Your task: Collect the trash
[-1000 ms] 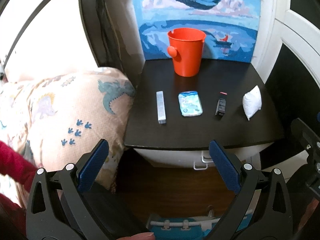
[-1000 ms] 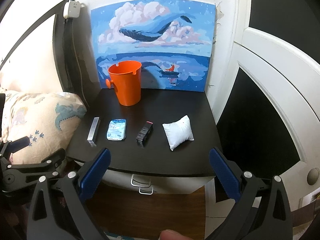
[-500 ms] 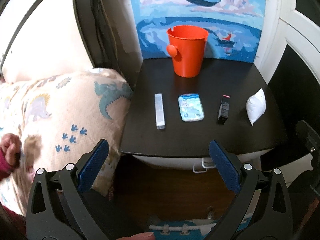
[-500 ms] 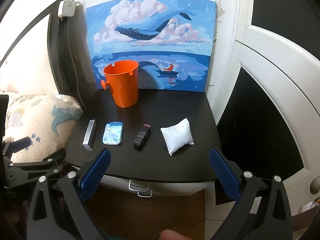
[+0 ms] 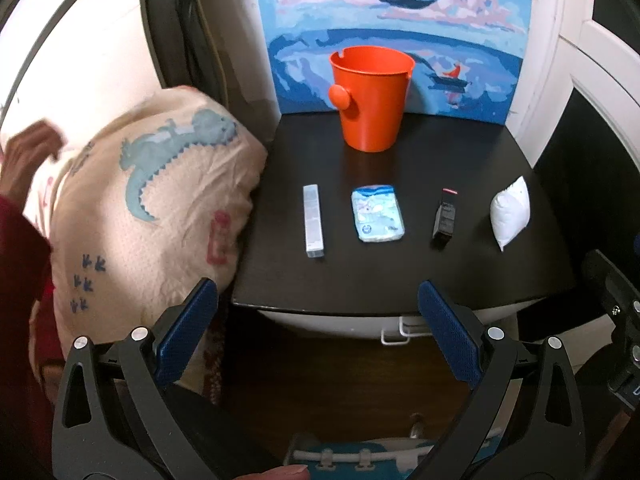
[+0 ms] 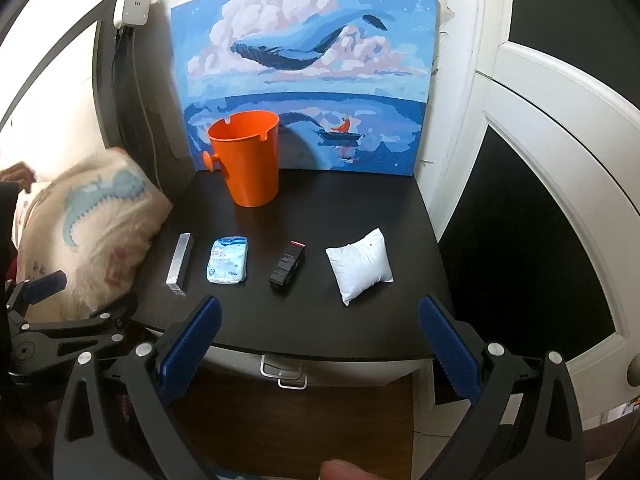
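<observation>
Both grippers, left (image 5: pixel 318 320) and right (image 6: pixel 319 326), gape wide and empty before the table (image 6: pixel 360 208); four trash items lie ahead, orange bucket (image 6: pixel 249 158) behind.

Bucket (image 6: pixel 248 160) behind row: stick (image 6: pixel 179 259), packet (image 6: pixel 227 260), box (image 6: pixel 287 265), pouch (image 6: pixel 360 270).

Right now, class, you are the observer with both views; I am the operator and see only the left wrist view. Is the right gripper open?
Observer: Yes, the right gripper is open and empty, short of the table.
Operator: What sits at the top of the black frame?
Observer: A white device is mounted there.
Operator: And low on the door?
Observer: A round knob, partly cut off by the picture's edge.
</observation>
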`<state>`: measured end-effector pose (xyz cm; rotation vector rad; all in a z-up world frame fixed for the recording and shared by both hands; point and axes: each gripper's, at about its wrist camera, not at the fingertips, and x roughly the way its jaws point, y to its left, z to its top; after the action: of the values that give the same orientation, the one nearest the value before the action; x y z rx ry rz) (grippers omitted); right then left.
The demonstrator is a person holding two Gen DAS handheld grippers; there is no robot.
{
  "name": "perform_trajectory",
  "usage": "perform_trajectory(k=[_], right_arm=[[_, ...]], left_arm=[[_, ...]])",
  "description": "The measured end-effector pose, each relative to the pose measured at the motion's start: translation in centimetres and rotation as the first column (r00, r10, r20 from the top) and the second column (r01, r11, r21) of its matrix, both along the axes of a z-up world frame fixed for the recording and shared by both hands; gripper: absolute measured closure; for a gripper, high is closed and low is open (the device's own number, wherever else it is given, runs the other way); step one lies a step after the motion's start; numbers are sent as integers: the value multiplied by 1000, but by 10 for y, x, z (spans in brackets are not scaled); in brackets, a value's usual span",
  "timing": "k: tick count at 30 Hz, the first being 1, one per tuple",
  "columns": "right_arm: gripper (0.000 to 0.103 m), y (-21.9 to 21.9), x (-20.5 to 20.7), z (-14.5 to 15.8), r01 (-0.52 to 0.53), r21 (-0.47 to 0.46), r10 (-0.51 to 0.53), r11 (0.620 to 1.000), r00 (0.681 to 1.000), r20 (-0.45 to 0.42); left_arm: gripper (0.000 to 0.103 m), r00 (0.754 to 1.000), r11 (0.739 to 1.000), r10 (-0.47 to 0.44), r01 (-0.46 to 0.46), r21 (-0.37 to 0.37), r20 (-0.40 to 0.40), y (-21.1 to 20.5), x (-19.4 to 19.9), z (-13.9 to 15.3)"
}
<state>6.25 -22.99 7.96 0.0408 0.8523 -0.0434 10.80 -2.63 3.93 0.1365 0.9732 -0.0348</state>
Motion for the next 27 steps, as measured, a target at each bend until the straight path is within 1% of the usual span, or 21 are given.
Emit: perform_trajectory(k=[27], right_arm=[[4, -1, 8, -11, 8, 12, -8, 1000, 1000, -29]], left_arm=[[5, 1000, 1000, -8, 8, -4, -29, -2, 5, -13]])
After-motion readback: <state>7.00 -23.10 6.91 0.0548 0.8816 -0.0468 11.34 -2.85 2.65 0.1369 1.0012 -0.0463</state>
